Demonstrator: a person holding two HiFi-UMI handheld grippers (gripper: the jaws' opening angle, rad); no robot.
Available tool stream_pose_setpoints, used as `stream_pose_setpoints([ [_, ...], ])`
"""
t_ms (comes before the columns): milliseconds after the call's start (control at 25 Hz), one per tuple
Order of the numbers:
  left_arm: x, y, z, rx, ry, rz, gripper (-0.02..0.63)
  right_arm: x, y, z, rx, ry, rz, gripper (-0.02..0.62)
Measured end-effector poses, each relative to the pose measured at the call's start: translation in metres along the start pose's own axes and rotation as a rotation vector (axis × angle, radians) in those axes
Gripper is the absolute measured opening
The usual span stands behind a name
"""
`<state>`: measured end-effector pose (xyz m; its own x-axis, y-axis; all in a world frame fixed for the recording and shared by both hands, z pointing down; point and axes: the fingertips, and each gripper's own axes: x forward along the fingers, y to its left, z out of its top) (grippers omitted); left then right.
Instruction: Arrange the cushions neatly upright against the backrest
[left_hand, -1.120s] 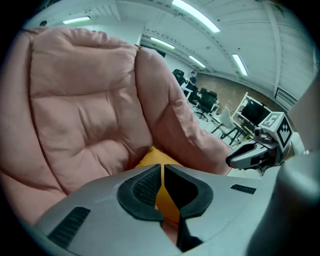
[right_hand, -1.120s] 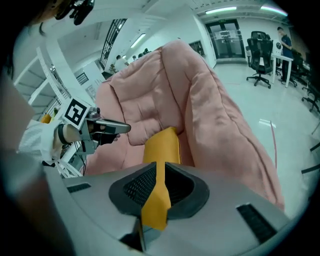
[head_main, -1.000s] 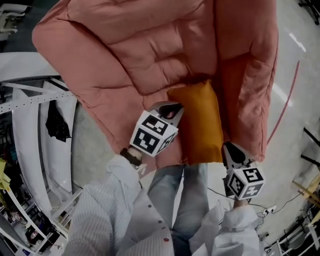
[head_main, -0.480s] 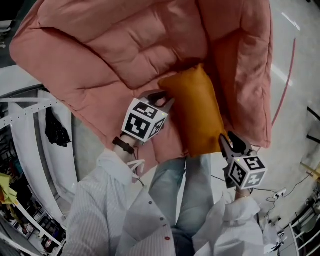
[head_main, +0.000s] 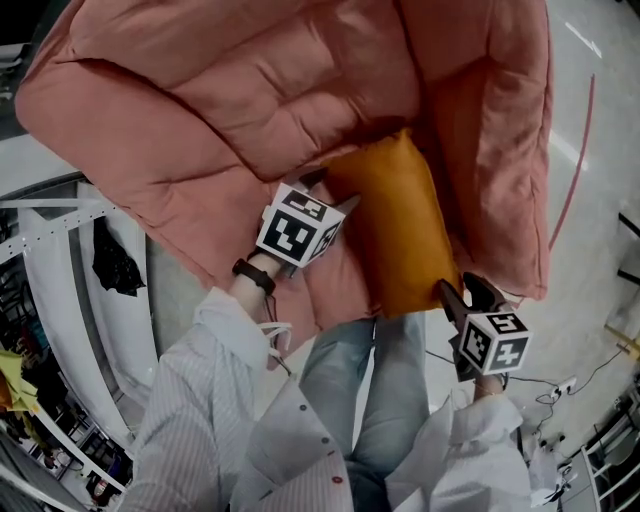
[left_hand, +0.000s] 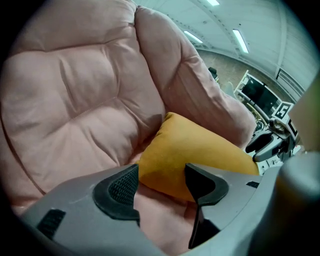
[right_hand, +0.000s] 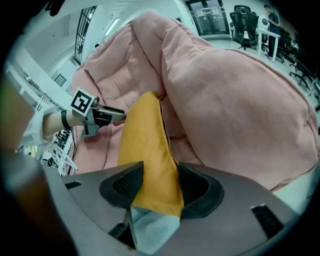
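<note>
An orange cushion stands on edge in the pink padded seat, leaning into the corner between backrest and right arm. My left gripper is at the cushion's left near corner. Its jaws are opening, and the corner of the orange cushion lies loosely between them in the left gripper view, where my left gripper fills the foreground. My right gripper is at the cushion's front edge. In the right gripper view that gripper has opening jaws, with the edge of the orange cushion still between the pads.
White metal frames and a dark cloth stand left of the seat. Grey floor with a red line and cables lies to the right. The person's jeans are just before the seat. Office chairs stand far behind.
Both grippers' jaws have spread apart and no longer pinch the cushion. The left gripper has shifted slightly right and up along the cushion; the cushion stands a little more upright in the corner.
</note>
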<state>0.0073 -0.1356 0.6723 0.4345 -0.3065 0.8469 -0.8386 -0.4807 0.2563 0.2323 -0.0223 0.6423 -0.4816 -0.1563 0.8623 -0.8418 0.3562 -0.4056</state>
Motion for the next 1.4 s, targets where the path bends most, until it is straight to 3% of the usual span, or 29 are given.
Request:
stream_pose_setpoints([
  [80, 0.004, 0.003, 0.000, -0.014, 0.014, -0.007, 0.306, 0.003, 0.001, -0.002, 0.010, 0.008, 0.006, 0.178],
  [360, 0.021, 0.002, -0.003, -0.046, 0.046, -0.028, 0.313, 0.012, 0.002, -0.007, 0.015, 0.048, 0.033, 0.176],
  [600, 0.029, -0.009, -0.001, -0.055, 0.056, -0.055, 0.217, 0.015, 0.002, -0.006, 0.020, 0.054, 0.057, 0.173],
  [920, 0.037, -0.021, -0.002, -0.026, 0.081, -0.037, 0.071, 0.017, 0.005, -0.008, -0.038, 0.075, 0.076, 0.072],
  [1400, 0.026, -0.019, 0.002, -0.095, 0.068, -0.025, 0.051, 0.007, 0.008, 0.002, -0.073, 0.104, 0.093, 0.037],
])
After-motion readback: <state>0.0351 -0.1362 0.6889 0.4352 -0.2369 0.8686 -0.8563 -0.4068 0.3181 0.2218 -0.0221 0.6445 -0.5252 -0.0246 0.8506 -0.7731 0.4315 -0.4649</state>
